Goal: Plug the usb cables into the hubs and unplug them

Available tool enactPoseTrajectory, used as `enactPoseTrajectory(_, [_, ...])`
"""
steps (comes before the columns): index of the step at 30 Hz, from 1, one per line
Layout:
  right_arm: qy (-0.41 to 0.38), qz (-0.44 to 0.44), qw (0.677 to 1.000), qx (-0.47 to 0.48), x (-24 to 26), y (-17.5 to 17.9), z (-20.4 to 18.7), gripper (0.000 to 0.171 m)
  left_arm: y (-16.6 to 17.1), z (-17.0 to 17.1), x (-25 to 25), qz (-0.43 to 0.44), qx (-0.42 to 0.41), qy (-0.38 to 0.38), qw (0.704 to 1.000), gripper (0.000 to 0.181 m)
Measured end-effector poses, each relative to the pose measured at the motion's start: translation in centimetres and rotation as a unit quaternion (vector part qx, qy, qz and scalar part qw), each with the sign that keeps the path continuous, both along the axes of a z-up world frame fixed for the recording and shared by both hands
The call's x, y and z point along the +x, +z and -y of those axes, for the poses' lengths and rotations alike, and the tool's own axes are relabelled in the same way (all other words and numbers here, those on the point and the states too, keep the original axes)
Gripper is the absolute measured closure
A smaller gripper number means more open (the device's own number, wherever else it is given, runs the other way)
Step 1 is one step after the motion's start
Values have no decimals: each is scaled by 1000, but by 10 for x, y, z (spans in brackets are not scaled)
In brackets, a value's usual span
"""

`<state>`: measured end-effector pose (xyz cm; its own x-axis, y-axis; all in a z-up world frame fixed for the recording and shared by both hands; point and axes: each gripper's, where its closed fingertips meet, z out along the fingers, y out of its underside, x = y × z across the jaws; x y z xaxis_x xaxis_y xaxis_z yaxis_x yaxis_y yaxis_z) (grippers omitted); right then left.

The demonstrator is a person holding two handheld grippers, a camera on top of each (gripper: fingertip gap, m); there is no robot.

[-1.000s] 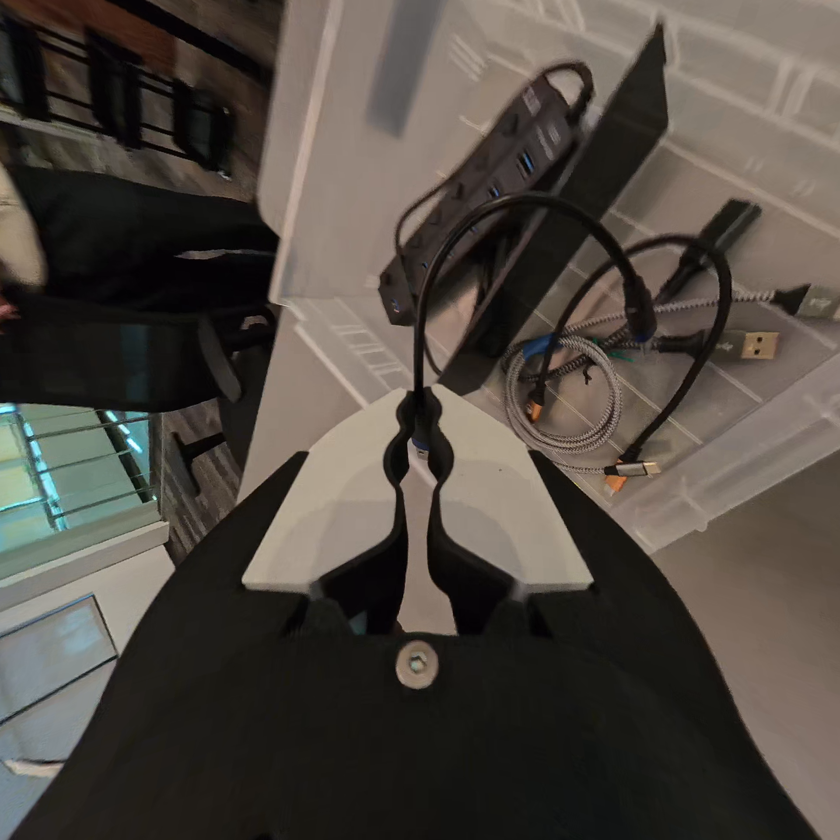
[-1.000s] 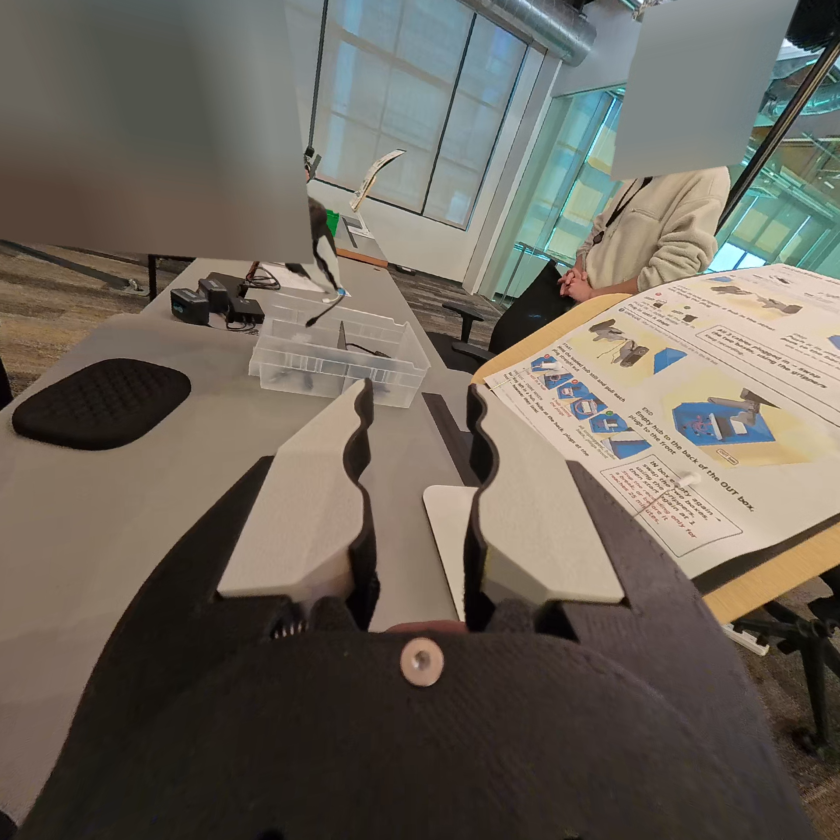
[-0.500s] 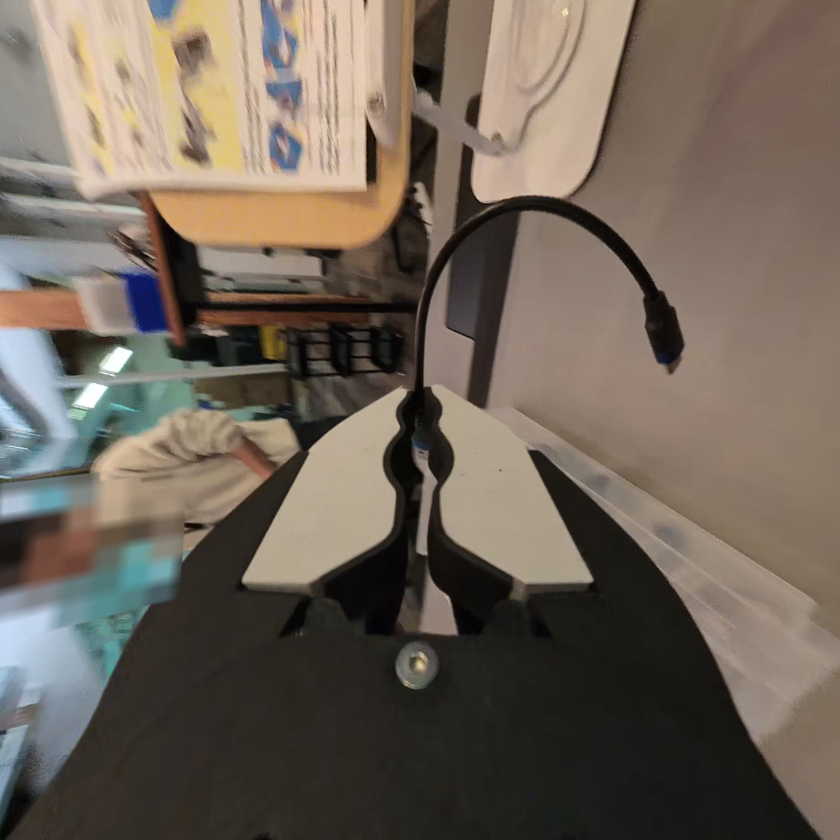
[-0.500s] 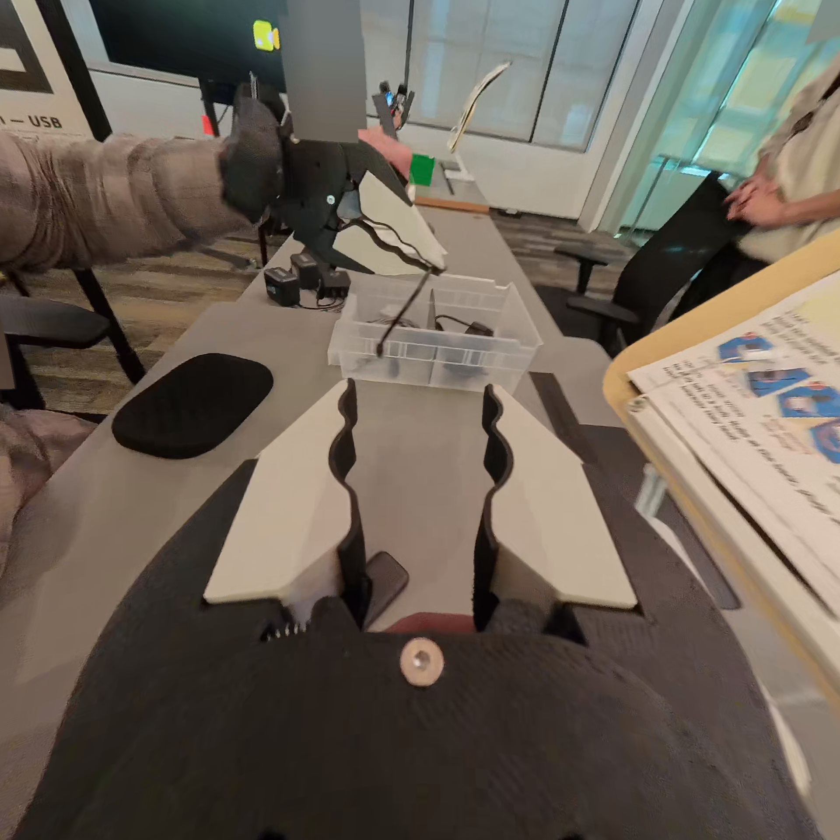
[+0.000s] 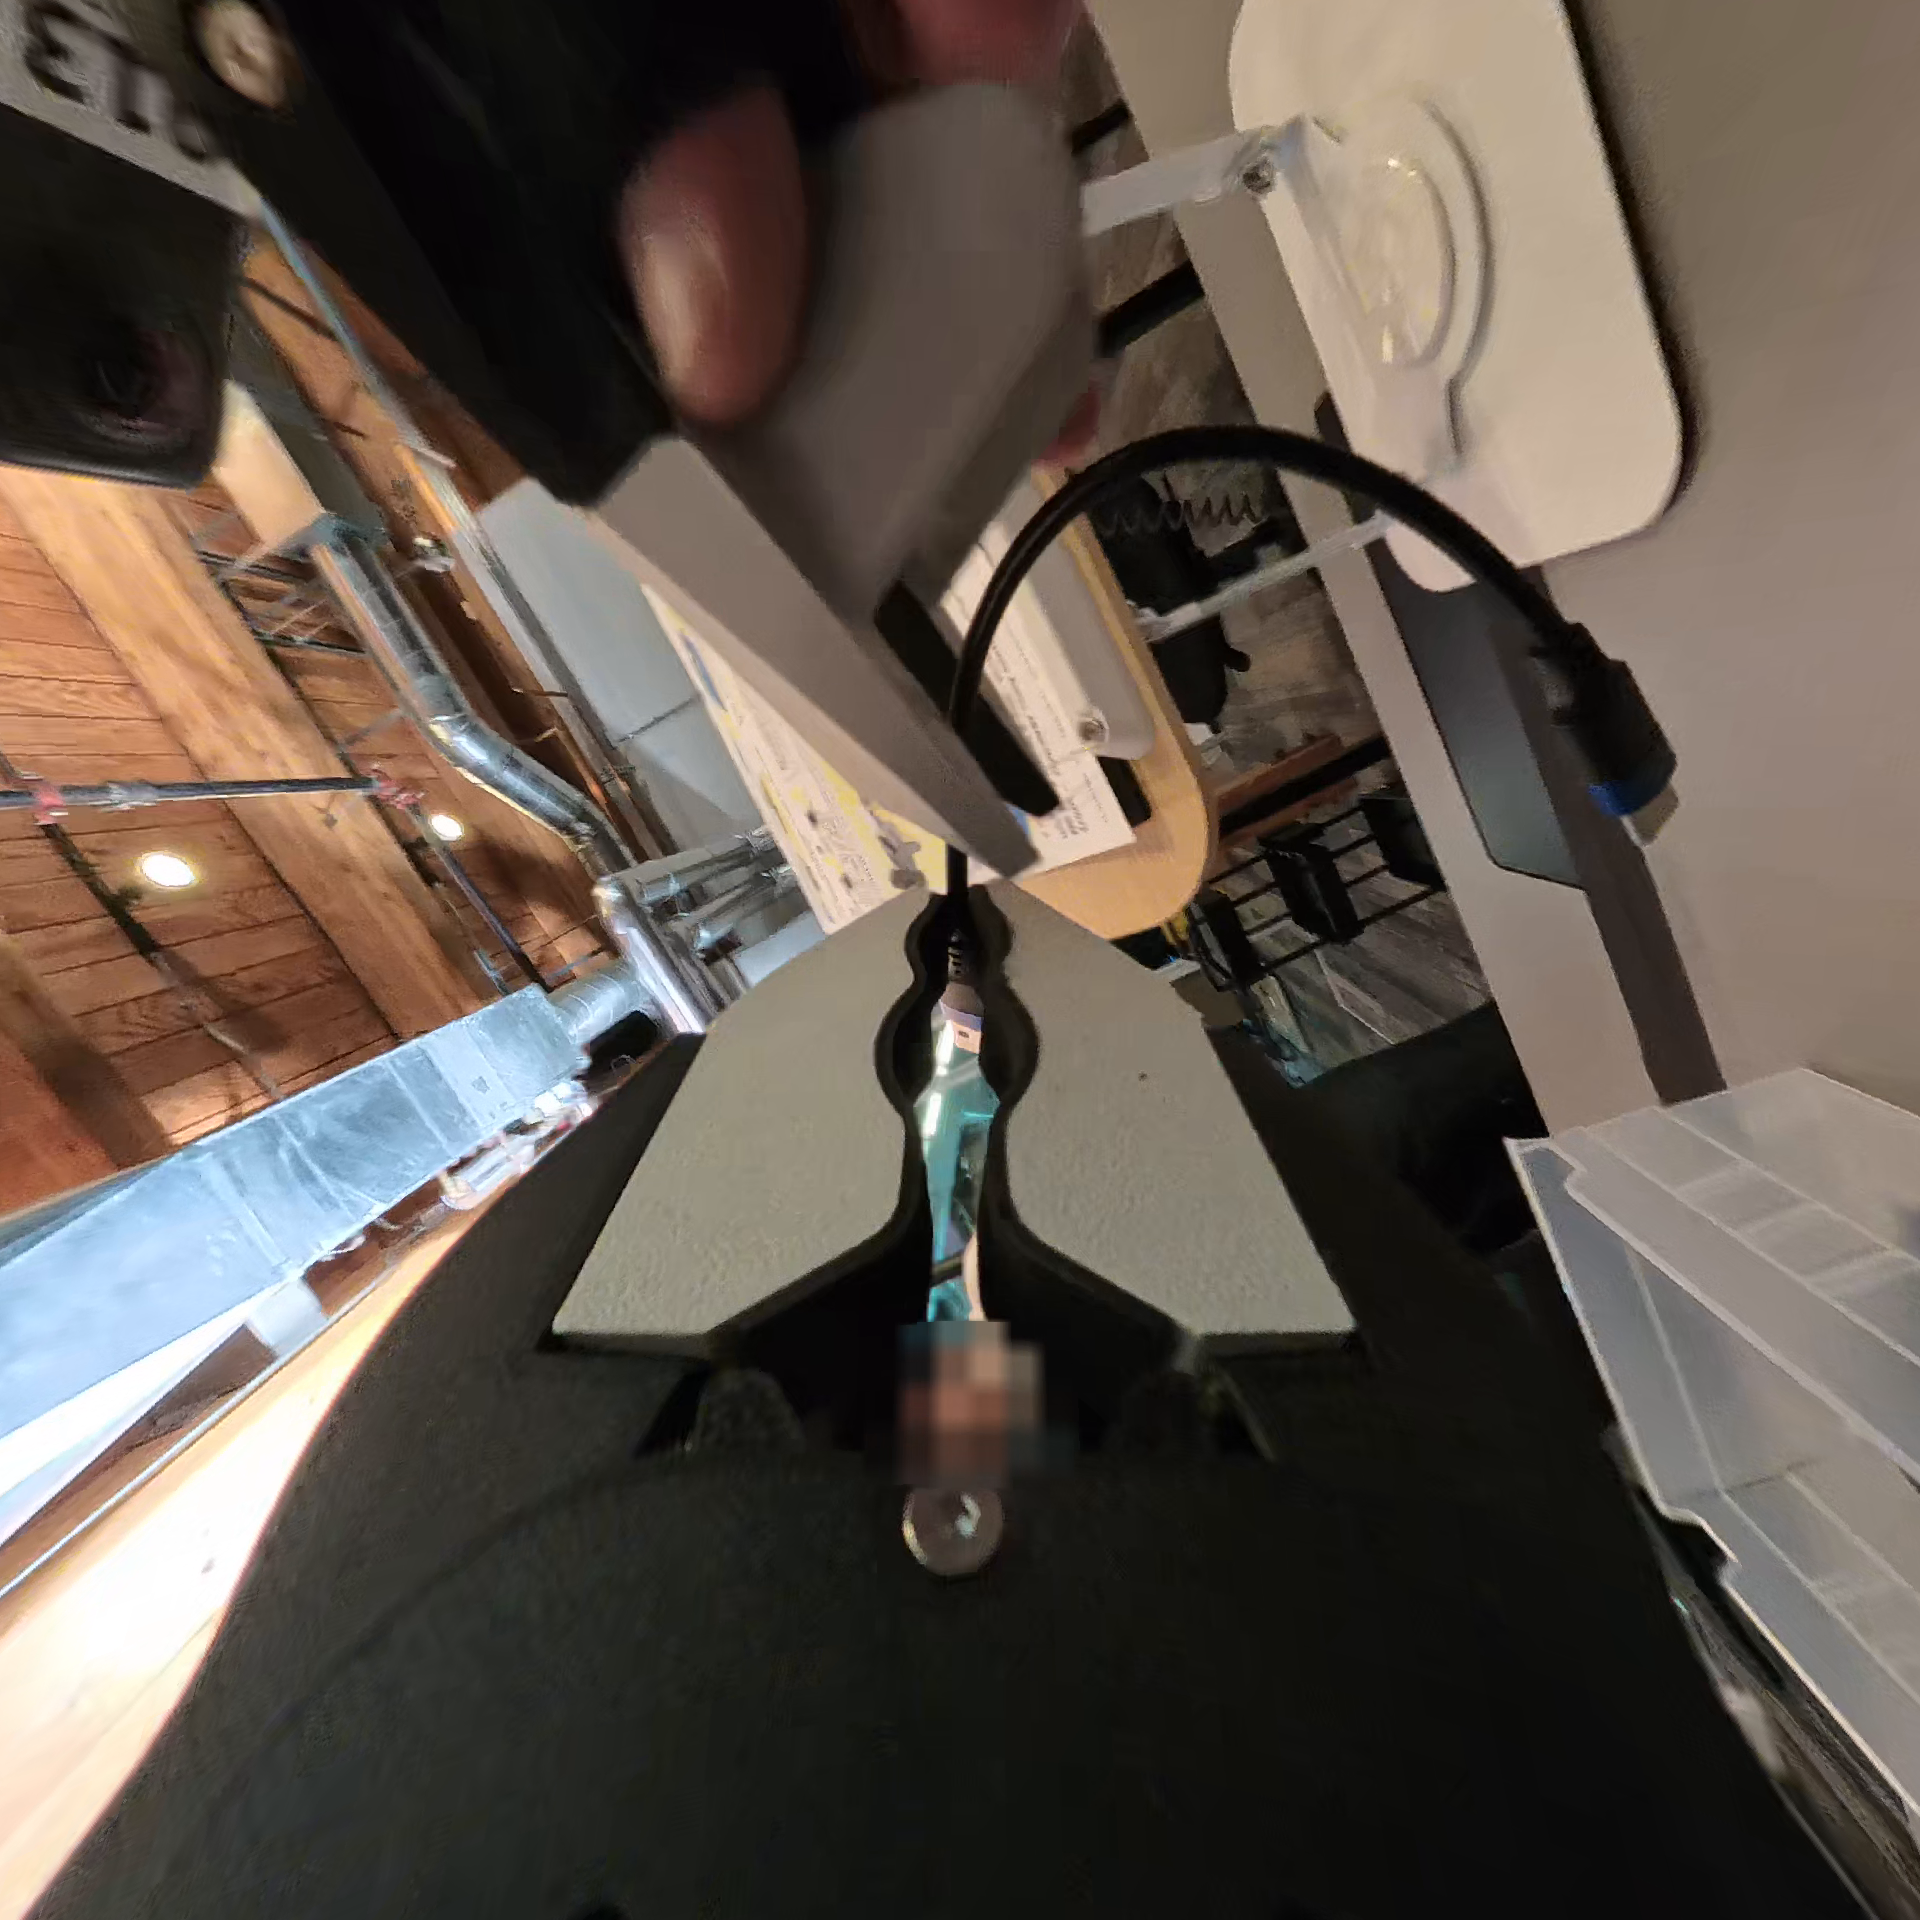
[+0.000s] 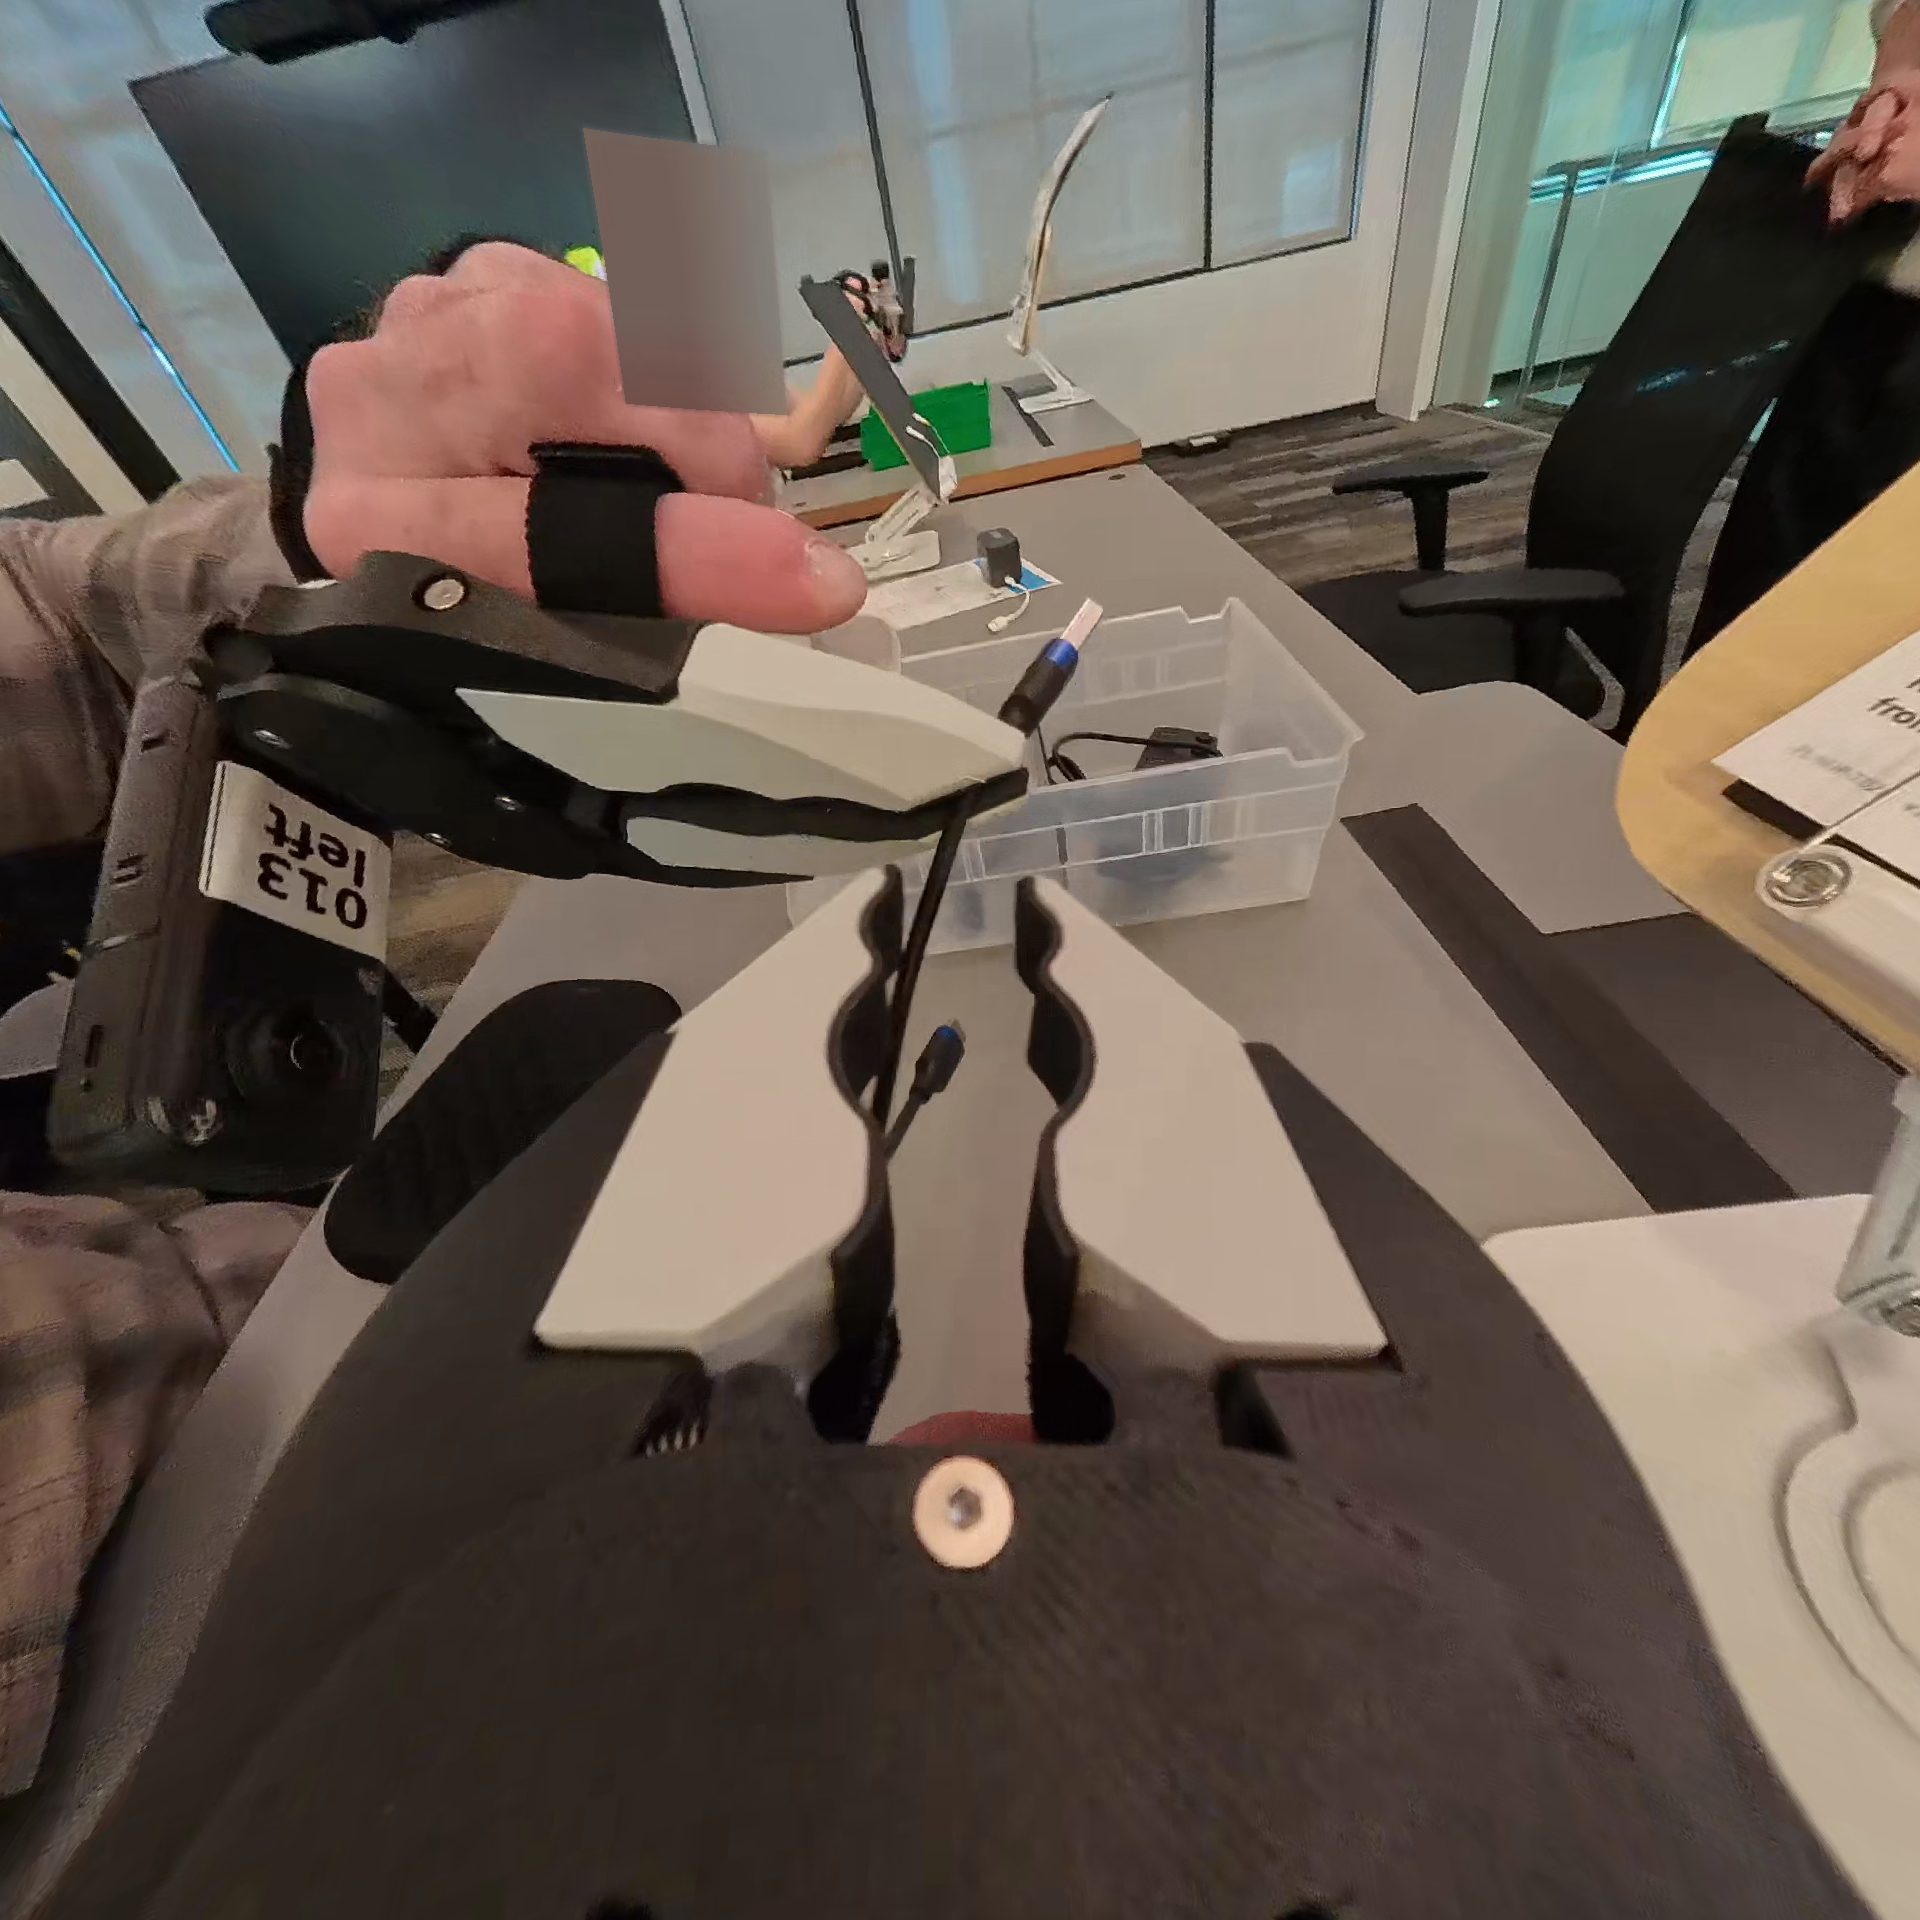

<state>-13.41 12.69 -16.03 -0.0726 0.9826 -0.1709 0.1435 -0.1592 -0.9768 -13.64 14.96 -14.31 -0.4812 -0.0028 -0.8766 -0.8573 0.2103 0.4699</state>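
Left wrist view: rolled hard sideways, looks along own left tongs [image 5: 961, 935], surface [image 5: 1787, 364] runs down right edge, ceiling at left; right tongs [image 5: 831, 623] fill top, very near.
Right wrist view: upright, faces forward over surface [image 6: 1299, 1039] toward clear bin [image 6: 1226, 769]; left tongs [image 6: 987, 795] close ahead.
Shared: black cable [image 5: 1195, 457] [image 6: 914, 956], bin [image 5: 1766, 1299].

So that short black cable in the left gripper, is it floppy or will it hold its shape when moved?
The short black cable probably holds shape somewhat: it arcs up from the shut left gripper unsupported. Its free plug droops, so it likely sways. It looks light, and the right gripper stands open around it.
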Motion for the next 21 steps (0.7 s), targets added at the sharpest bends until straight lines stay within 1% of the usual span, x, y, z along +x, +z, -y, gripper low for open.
enactPoseTrajectory(2, [-6, -3, 1000, -10, -2, -1, -3, 169, 1, -1, 1, 0, 4, -2, 1000, 178])
enactPoseTrajectory(4, [-4, -6, 1000, -7, -3, -1, -2, 171, 4, -2, 0, 4, 9, -6, 1000, 178])
enactPoseTrajectory(7, [-24, -10, 1000, -1, -5, -1, -7, 171, 3, -6, -2, 10, 9, -4, 1000, 178])
enactPoseTrajectory(9, [-36, -17, 999, -5, -6, 0, -11, 171, 3, -9, -4, 32, 2, -2, 999, 179])
enactPoseTrajectory(11, [-44, -29, 999, -1, -5, 2, -15, 171, 5, -9, -3, 65, -8, -5, 998, 174])
enactPoseTrajectory(12, [-43, -37, 998, -7, -5, 4, -15, 171, 5, -8, -3, 76, -18, -10, 997, 168])
enactPoseTrajectory(14, [-46, -52, 998, -8, -4, 8, -16, 171, 6, -5, -3, 134, -46, -9, 990, 159])
enactPoseTrajectory(15, [-51, -52, 997, -5, -4, 8, -17, 171, 9, -3, -3, 155, -45, -8, 987, 146])
enactPoseTrajectory(17, [-50, -65, 996, -17, -2, 10, -19, 171, 11, 0, -7, 163, -50, -3, 985, 138])
enactPoseTrajectory(18, [-53, -78, 995, -22, 0, 13, -22, 171, 17, 3, -8, 186, -48, -6, 981, 137])
enactPoseTrajectory(19, [-48, -93, 994, -19, 2, 16, -21, 171, 20, 6, -10, 232, -63, -7, 971, 138])
enactPoseTrajectory(20, [-52, -104, 993, -17, 5, 20, -23, 171, 24, 8, -13, 295, -86, -1, 952, 138])
enactPoseTrajectory(21, [-52, -123, 991, -14, 7, 25, -23, 171, 29, 9, -17, 369, -109, 4, 923, 137])
